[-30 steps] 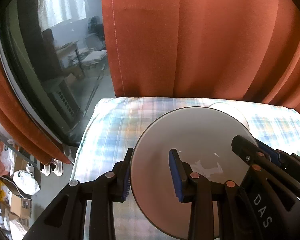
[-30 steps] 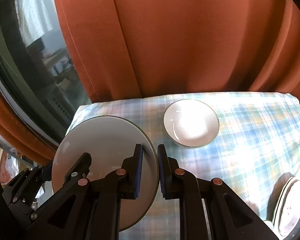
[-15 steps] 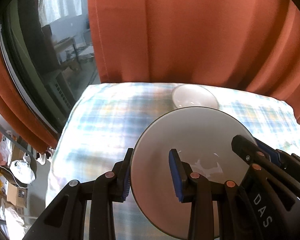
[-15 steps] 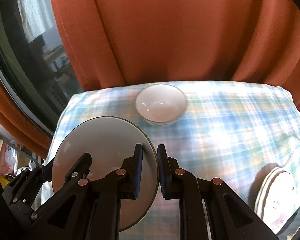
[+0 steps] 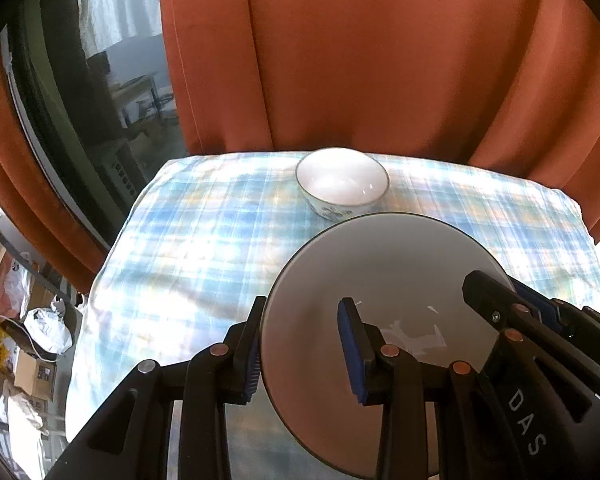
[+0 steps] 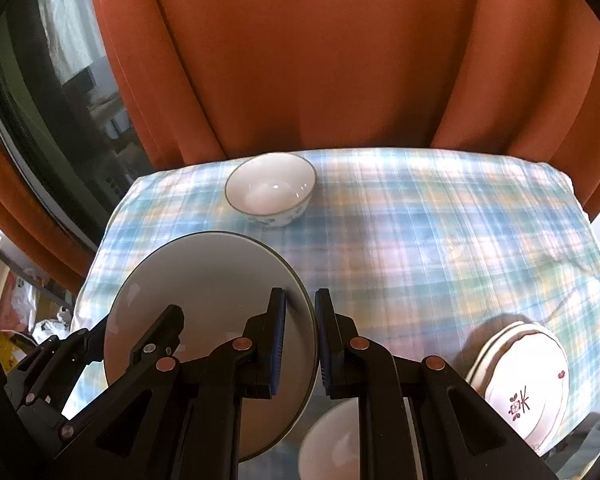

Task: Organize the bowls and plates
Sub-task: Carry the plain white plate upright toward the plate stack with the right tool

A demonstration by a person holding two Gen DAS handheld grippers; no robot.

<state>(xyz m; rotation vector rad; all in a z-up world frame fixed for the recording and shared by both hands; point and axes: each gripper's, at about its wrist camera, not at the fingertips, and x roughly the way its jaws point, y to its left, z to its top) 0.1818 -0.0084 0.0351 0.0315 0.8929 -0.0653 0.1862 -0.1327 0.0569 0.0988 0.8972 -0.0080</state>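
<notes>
Item: grey plate (image 6: 208,300), being carried above checked tablecloth (image 6: 440,240).
Left gripper (image 5: 304,344): clamping plate's left rim.
Right gripper (image 6: 301,340): pinching right rim.
Handling advice: keeping both grips level, avoiding twist between them, lowering evenly.
Blue-patterned bowl (image 6: 271,190): sitting at far edge, beyond plate.
Stacked plates (image 6: 528,380): lying near right, well apart.
Second bowl (image 6: 332,440): lying under right gripper.

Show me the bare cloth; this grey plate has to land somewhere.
The widest bare patch of the checked cloth lies right of the far bowl, back from the stacked plates. The cloth's left part is bare too. The near edge is crowded: grey plate, near bowl, stacked plates.
</notes>
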